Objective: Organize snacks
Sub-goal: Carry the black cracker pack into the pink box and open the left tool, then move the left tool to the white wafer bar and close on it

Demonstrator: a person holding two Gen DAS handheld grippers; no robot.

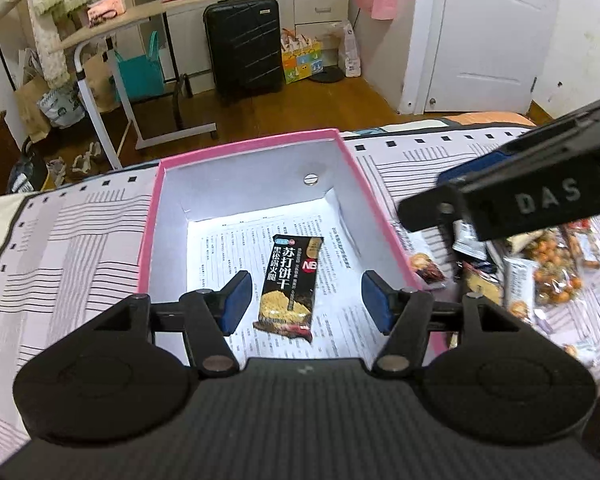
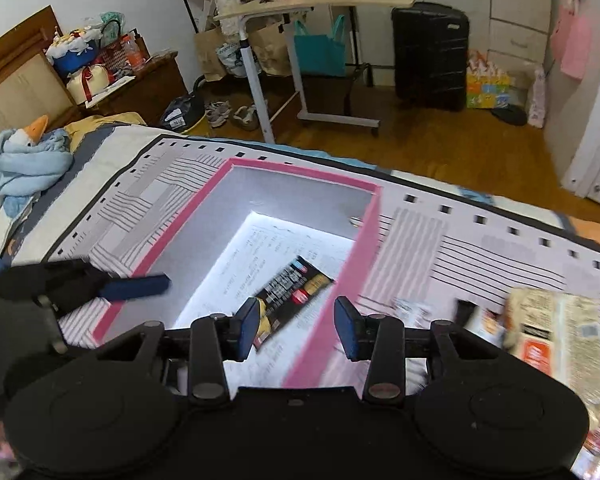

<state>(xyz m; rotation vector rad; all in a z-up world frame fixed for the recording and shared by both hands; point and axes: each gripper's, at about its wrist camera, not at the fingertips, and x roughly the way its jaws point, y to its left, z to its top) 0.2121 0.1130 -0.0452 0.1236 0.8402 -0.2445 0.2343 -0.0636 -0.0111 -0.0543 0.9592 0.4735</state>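
A pink-rimmed white box (image 1: 152, 216) (image 2: 188, 216) stands open on a striped sheet. A black soda-cracker packet (image 1: 290, 284) (image 2: 296, 296) lies flat on its paper-lined floor. My left gripper (image 1: 302, 300) is open and empty, hovering over the box's near edge with the packet between its blue pads. My right gripper (image 2: 296, 322) is open and empty above the box's right wall; its body also shows in the left wrist view (image 1: 520, 196). A heap of loose snack packets (image 1: 540, 276) (image 2: 556, 332) lies right of the box.
The striped sheet (image 1: 60, 248) covers a bed. Beyond it are a wooden floor, a rolling side table (image 1: 140, 20), a black suitcase (image 1: 242, 44) and a white door (image 1: 496, 32). A blue towel and a goose toy (image 2: 24, 152) lie at the bed's left.
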